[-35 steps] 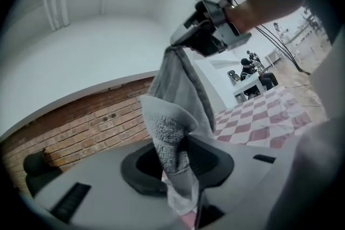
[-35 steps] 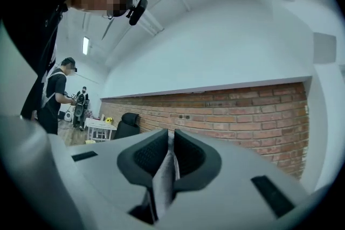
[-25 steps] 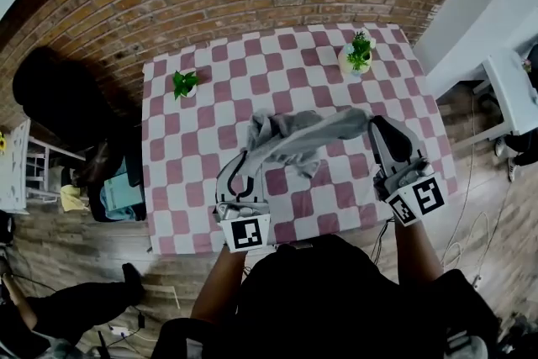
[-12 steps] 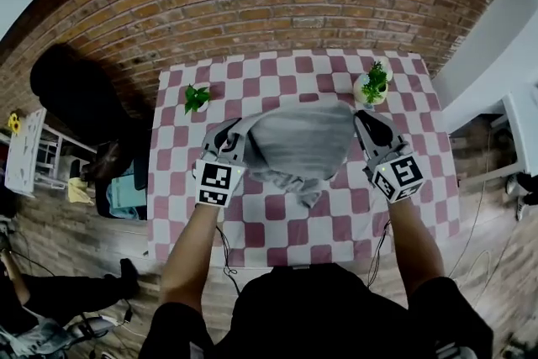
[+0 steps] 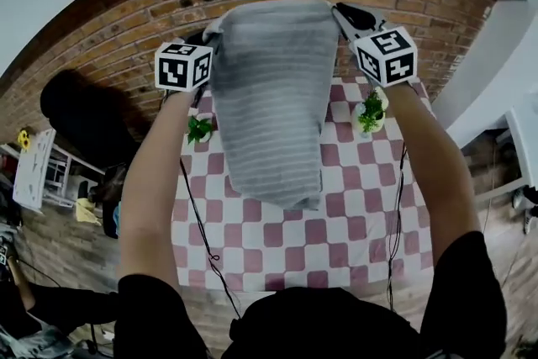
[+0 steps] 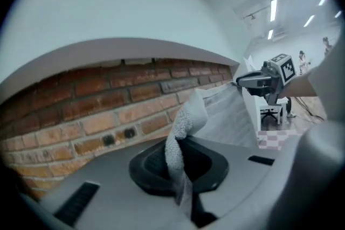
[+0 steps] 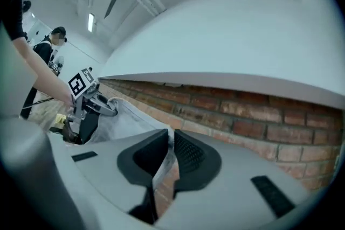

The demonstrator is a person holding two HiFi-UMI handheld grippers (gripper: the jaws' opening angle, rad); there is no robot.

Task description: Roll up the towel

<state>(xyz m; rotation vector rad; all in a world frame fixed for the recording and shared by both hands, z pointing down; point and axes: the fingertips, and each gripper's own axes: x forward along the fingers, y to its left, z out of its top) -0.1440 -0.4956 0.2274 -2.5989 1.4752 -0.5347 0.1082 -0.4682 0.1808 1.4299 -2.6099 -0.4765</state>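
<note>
The grey towel (image 5: 273, 97) is held up in the air, spread flat by its top edge between the two grippers, and hangs down in front of the person. In the head view its lower edge shows over the table (image 5: 353, 223), which has a red and white checked cloth; from this angle I cannot tell whether the towel touches it.

The left hand-held gripper (image 5: 208, 36) is closed on the towel's top left corner. Its own view shows a bunched fold of terry cloth pinched between the jaws, with the top edge running off toward the other gripper.

The right hand-held gripper (image 5: 340, 13) is closed on the top right corner. In its view only a thin edge of cloth sits between the nearly touching jaws.

Both arms are raised, the marker cubes at about the same height on either side of the towel.

Two small potted plants stand on the far side of the table, one (image 5: 199, 129) just left of the towel, the other (image 5: 370, 113) just right of it. A brick wall (image 5: 126, 38) stands behind.
</note>
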